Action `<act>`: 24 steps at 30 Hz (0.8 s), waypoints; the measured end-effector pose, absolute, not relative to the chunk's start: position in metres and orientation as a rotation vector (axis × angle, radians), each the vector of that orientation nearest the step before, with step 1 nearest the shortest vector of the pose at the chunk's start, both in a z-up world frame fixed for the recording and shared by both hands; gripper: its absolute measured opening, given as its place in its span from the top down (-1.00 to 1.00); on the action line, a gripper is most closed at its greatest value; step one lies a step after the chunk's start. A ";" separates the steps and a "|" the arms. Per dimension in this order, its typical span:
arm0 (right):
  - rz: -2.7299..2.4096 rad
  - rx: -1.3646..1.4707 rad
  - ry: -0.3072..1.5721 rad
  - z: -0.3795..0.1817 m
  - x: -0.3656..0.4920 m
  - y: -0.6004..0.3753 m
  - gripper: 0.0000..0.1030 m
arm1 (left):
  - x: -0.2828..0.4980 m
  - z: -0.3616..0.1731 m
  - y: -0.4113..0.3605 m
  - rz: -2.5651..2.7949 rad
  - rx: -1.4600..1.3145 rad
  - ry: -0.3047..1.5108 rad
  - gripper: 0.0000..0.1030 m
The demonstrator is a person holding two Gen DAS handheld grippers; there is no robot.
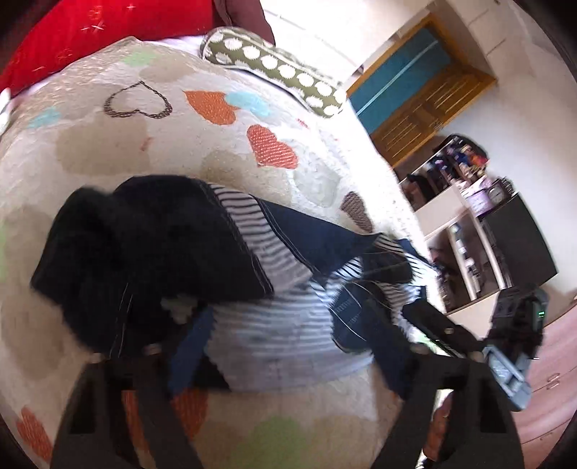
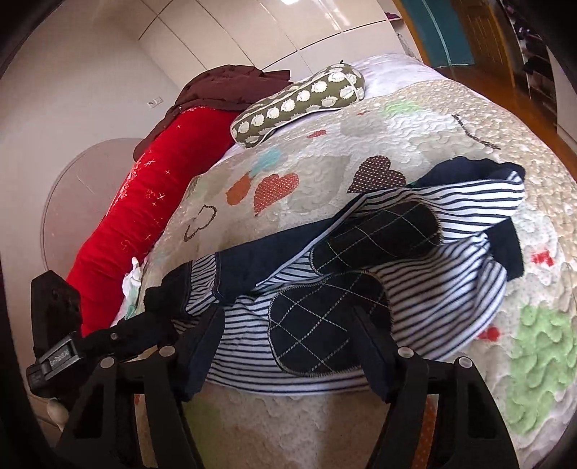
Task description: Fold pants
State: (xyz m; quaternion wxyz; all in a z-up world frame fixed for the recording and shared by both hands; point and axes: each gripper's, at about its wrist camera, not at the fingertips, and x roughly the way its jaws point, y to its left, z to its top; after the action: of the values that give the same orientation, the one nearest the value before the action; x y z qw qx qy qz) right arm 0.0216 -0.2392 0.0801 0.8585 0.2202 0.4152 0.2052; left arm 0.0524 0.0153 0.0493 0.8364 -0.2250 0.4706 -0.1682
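step: opening grasp, fold not begun | pants (image 2: 324, 274) crumpled mid-frame on bed (image 2: 450, 119) | left gripper (image 1: 285, 346) and right gripper (image 2: 292, 346) part-open astride near hem, grip unclear | next: pinch, spread flat

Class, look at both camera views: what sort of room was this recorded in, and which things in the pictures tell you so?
Most likely a bedroom in a home. The pants lie on a bed covered by a heart-patterned quilt, with a spotted green pillow and a red bolster at its far side, and wardrobe doors behind.
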 end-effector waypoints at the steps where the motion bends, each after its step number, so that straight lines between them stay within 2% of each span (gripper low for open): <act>1: 0.435 0.478 0.877 0.078 0.029 -0.238 -0.45 | 0.061 0.046 0.014 -0.349 -0.474 1.014 -0.20; 5: 0.422 0.540 0.897 0.074 0.050 -0.240 -0.45 | 0.087 0.024 0.019 -0.298 -0.541 1.109 -0.16; 7: 0.400 0.541 0.921 0.073 0.065 -0.240 -0.45 | 0.093 0.016 0.024 -0.278 -0.569 1.142 0.09; 9: 0.383 0.554 0.951 0.071 0.074 -0.242 -0.45 | 0.094 0.014 0.028 -0.263 -0.562 1.153 0.83; 10: 0.380 0.567 0.966 0.069 0.078 -0.242 -0.45 | 0.094 0.014 0.029 -0.280 -0.565 1.155 0.89; 14: 0.370 0.591 1.008 0.062 0.088 -0.236 -0.45 | 0.080 0.031 0.031 -0.281 -0.509 1.092 0.90; 15: 0.369 0.580 1.015 0.061 0.091 -0.232 -0.39 | 0.076 0.038 0.031 -0.283 -0.489 1.073 0.90; 16: 0.365 0.556 1.027 0.060 0.095 -0.227 -0.22 | 0.073 0.045 0.031 -0.289 -0.476 1.058 0.90; 17: 0.357 0.522 1.041 0.060 0.098 -0.223 0.46 | 0.071 0.050 0.031 -0.296 -0.466 1.047 0.90; 18: 0.355 0.482 1.062 0.061 0.103 -0.218 0.85 | 0.072 0.056 0.032 -0.303 -0.459 1.040 0.90; 24: 0.331 0.363 1.023 0.089 0.148 -0.204 0.88 | 0.117 0.061 0.043 -0.229 -0.416 1.049 0.90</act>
State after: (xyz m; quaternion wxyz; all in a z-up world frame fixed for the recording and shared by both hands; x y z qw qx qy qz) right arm 0.1477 -0.2035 0.0889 0.8433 0.1718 0.4846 0.1568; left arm 0.1166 0.0433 0.0615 0.8388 -0.1968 0.4960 -0.1082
